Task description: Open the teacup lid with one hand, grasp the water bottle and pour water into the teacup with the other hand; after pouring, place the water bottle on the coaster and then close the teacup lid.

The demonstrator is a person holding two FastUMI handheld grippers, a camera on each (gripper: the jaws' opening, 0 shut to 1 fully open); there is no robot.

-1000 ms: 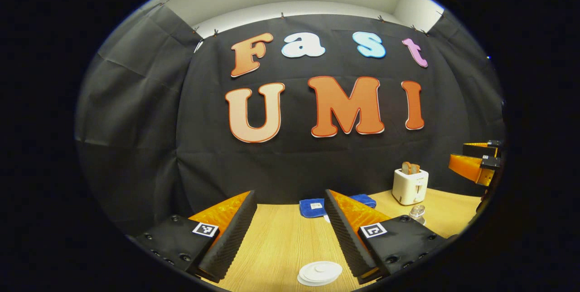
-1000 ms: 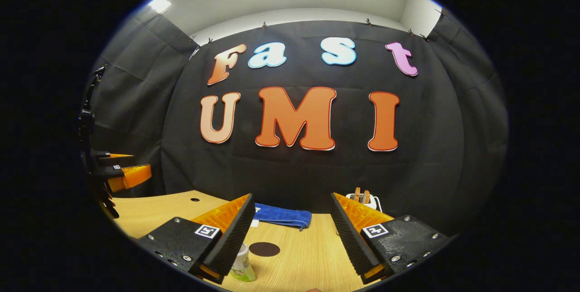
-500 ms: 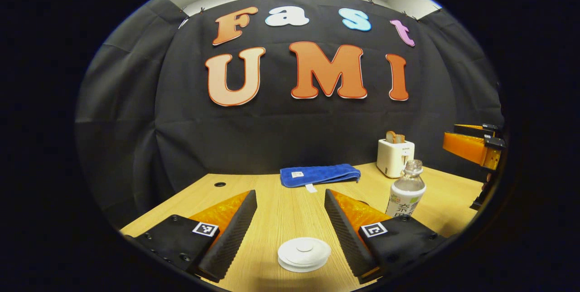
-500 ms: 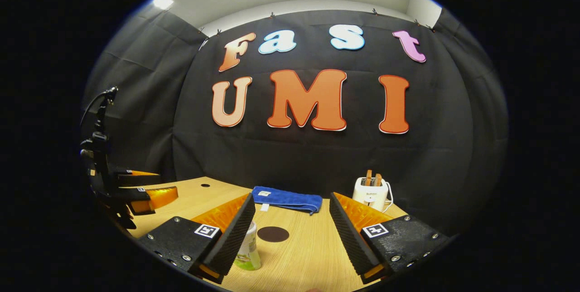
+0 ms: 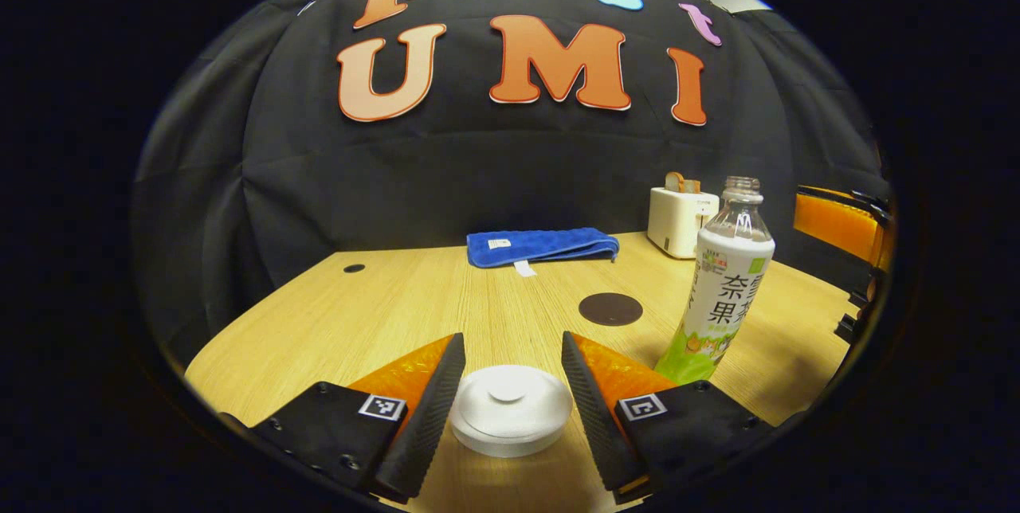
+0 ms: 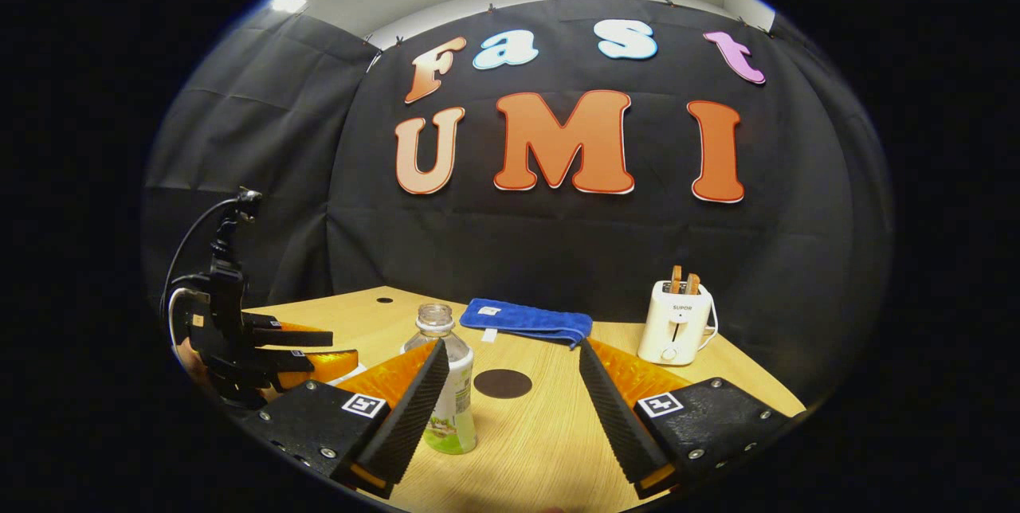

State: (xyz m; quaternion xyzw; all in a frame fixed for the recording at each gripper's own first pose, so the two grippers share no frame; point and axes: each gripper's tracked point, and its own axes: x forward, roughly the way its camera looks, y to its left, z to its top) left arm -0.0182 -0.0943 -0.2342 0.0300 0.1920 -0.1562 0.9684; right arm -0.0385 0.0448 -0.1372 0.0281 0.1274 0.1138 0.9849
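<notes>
Both grippers spread wide. Left gripper (image 5: 507, 381) brackets teacup lid (image 5: 511, 409), no contact visible. Right gripper (image 6: 510, 393) empty, water bottle (image 6: 448, 385) beside left finger; coaster (image 6: 502, 383) beyond.

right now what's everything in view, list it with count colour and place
teacup lid: 1, white, near table edge, between the left tongs' fingers
water bottle: 1, clear, white and green label, no cap, standing right of the lid
coaster: 1, dark round, mid table, bare
towel: 1, blue, folded, back of table
toaster: 1, white, bread in its slots, back right
table: 1, light wood, small hole near its back left
left tongs: 1, open around the lid, not touching that I can see
right tongs: 1, open, bottle beside its left finger
</notes>
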